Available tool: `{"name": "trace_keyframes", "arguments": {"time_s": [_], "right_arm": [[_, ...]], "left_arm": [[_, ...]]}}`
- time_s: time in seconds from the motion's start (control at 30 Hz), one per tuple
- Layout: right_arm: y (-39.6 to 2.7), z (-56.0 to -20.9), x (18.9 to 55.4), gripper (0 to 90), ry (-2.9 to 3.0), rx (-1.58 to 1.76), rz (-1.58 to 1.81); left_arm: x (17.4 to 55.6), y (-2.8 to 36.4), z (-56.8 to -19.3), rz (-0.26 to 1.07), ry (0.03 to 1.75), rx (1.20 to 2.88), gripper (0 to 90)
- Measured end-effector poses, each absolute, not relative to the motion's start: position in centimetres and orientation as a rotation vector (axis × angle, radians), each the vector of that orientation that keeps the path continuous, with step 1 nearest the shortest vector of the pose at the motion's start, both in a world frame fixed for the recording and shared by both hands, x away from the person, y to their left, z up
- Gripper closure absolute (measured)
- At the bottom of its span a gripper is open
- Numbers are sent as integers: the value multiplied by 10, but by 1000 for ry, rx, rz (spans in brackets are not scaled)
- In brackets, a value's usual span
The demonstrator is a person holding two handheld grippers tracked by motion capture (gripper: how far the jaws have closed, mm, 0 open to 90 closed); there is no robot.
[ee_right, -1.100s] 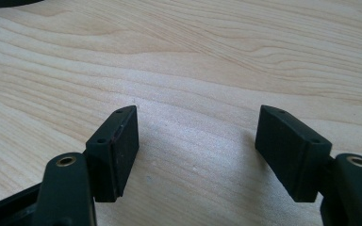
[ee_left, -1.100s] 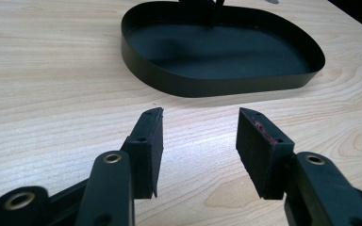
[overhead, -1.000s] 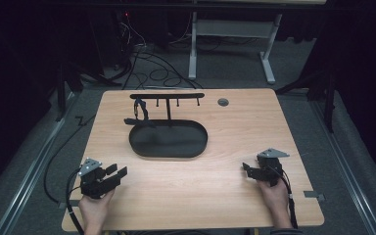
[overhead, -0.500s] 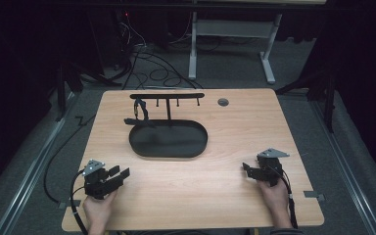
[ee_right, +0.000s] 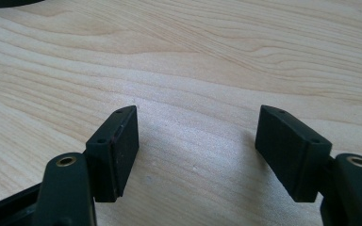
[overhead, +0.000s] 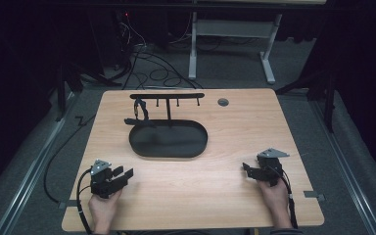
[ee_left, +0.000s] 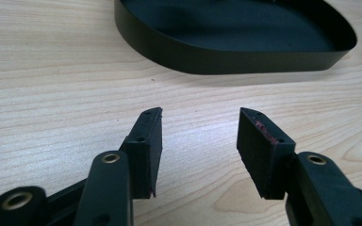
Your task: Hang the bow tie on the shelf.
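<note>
Two hand-held grippers rest low over the near side of the counter, both with jaws apart and nothing between them.

From the high view, the left hand-held gripper (overhead: 125, 175) sits by the near left corner of the counter (overhead: 254, 127) and the right hand-held gripper (overhead: 247, 170) by the near right corner, well apart from each other. Between them and farther back, the black oval tray (overhead: 168, 140) lies near the middle of the counter, with a black hook rack (overhead: 167, 96) standing at its far rim. In the left gripper view, the left hand-held gripper (ee_left: 200, 141) stands open over bare wood, pointing at the tray (ee_left: 226, 52), which lies near but untouched. In the right gripper view, the right hand-held gripper (ee_right: 195, 141) gapes wide above bare counter (ee_right: 217, 56).
</note>
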State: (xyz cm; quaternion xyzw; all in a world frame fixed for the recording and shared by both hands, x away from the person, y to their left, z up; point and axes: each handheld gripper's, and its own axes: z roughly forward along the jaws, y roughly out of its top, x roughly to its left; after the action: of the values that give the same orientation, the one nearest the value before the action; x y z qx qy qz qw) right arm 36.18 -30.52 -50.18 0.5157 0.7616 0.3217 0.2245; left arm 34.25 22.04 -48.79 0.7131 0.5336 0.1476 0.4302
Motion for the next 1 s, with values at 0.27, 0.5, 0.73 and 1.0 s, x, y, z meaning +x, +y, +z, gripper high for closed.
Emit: {"name": "trace_keyframes", "arguments": {"time_s": [0.27, 0.5, 0.73, 1.0], "right_arm": [[-305, -502, 362, 322, 2101, 1423, 888], [-305, -502, 362, 322, 2101, 1423, 888], [-305, -502, 362, 322, 2101, 1425, 888], [-305, -502, 362, 322, 2101, 1423, 888]], "left_arm": [[345, 213, -492, 400, 1322, 1827, 502], [348, 206, -497, 438, 1319, 1867, 499], [350, 202, -501, 474, 1311, 1890, 498], [353, 197, -506, 510, 1314, 1909, 492]]}}
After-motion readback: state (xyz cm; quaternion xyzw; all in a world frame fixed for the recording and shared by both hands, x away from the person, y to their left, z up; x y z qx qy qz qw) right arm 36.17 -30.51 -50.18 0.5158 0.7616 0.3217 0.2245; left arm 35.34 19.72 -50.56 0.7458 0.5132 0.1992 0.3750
